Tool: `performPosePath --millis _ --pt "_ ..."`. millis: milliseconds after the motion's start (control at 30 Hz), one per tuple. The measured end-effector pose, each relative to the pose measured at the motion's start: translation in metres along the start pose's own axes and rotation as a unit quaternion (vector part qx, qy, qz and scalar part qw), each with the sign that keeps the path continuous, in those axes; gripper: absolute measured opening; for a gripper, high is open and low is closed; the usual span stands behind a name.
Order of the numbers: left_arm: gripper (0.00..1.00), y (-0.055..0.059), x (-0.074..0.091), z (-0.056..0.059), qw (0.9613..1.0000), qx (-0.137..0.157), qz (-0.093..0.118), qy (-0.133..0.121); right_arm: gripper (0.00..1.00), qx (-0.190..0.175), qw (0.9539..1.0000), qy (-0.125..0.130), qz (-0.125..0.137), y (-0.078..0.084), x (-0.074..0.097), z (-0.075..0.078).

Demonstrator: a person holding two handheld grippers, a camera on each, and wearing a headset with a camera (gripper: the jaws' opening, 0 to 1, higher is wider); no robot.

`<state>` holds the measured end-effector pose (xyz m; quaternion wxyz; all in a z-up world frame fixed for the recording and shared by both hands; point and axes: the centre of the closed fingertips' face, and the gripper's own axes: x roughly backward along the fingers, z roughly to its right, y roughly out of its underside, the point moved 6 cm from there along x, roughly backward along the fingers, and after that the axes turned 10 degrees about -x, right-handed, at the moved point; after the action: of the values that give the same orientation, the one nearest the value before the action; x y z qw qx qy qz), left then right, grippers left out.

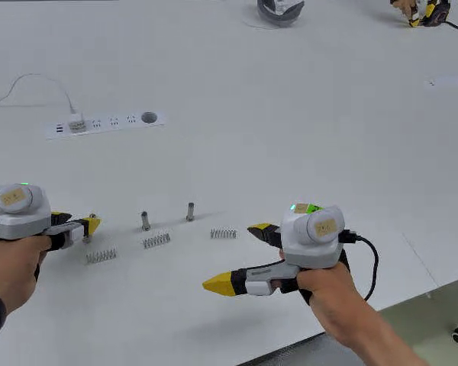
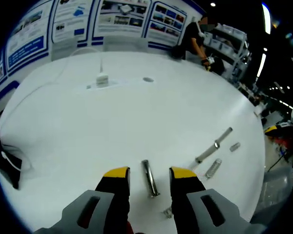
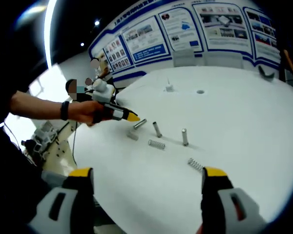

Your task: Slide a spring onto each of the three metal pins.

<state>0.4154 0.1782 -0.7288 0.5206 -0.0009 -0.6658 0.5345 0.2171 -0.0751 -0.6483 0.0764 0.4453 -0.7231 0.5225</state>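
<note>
table (image 1: 290, 114) plain white | pins (image 1: 190, 211) grey metal | springs (image 1: 223, 233) silver | left gripper (image 2: 148, 171) and right gripper (image 1: 230, 256): yellow tips, black jaws, white-grey bodies, green lights | right cable (image 1: 370, 259) black | power strip (image 1: 107, 124) white | far posters (image 3: 185, 29) blue-white

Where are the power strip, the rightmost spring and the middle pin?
power strip (image 1: 107, 123), head view, middle of its casing.
rightmost spring (image 1: 223, 233), head view, its middle coils.
middle pin (image 1: 145, 219), head view, its shaft.

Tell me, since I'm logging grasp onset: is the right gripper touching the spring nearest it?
Apart. The head view shows bare table between the right gripper and the spring; the jaws stand wide open.
</note>
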Motion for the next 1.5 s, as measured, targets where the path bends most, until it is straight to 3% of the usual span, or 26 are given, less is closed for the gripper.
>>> performPosePath --millis 267,500,567,600,700,767,1000,1167,1200,1400,1433,1467,1500 --pt "0.24 0.003 -0.018 0.000 0.9997 0.016 -0.018 -0.004 0.92 0.002 1.0000 0.003 0.002 -0.006 0.002 0.002" --pt "0.16 0.004 -0.026 0.003 0.9995 -0.009 -0.030 -0.007 0.92 0.002 1.0000 0.005 -0.004 -0.003 0.003 0.002" --pt "0.12 0.003 -0.026 0.002 0.9985 -0.036 -0.036 -0.020 0.92 0.001 1.0000 0.004 -0.006 -0.001 0.003 0.001" --pt "0.10 0.004 -0.025 0.001 0.9966 -0.067 -0.040 -0.028 0.92 0.001 1.0000 0.004 -0.007 0.000 0.002 0.001" --pt "0.08 0.005 -0.027 0.013 0.9934 -0.102 -0.053 0.011 0.92 -0.002 1.0000 0.003 -0.003 -0.001 0.002 0.001" --pt "0.08 0.006 -0.027 0.015 0.9874 -0.144 -0.063 0.015 0.92 -0.012 0.9999 0.000 0.005 -0.003 0.002 0.000" --pt "0.10 0.003 -0.030 0.016 0.9866 -0.153 -0.056 0.014 0.92 -0.007 1.0000 -0.002 -0.002 -0.002 0.002 -0.001" --pt "0.09 0.001 -0.032 0.017 0.9753 -0.211 -0.066 0.008 0.92 -0.006 1.0000 -0.002 -0.002 -0.001 0.002 -0.001" --pt "0.09 0.001 -0.031 0.019 0.9771 -0.202 -0.065 0.010 0.92 -0.007 1.0000 -0.002 -0.001 -0.001 0.003 -0.001" --pt "0.08 0.002 -0.030 0.017 0.9766 -0.200 -0.077 0.012 0.92 -0.008 1.0000 -0.001 -0.002 0.002 0.005 -0.002" --pt "0.07 0.001 -0.030 0.017 0.9782 -0.192 -0.078 0.013 0.92 -0.009 1.0000 0.000 -0.002 0.002 0.005 -0.001" --pt "0.07 0.002 -0.030 0.017 0.9873 -0.139 -0.075 0.019 0.92 -0.009 1.0000 0.000 -0.002 0.002 0.005 -0.001" --pt "0.07 0.002 -0.029 0.016 0.9930 -0.089 -0.074 0.023 0.92 -0.009 1.0000 0.000 -0.003 0.002 0.005 -0.001"
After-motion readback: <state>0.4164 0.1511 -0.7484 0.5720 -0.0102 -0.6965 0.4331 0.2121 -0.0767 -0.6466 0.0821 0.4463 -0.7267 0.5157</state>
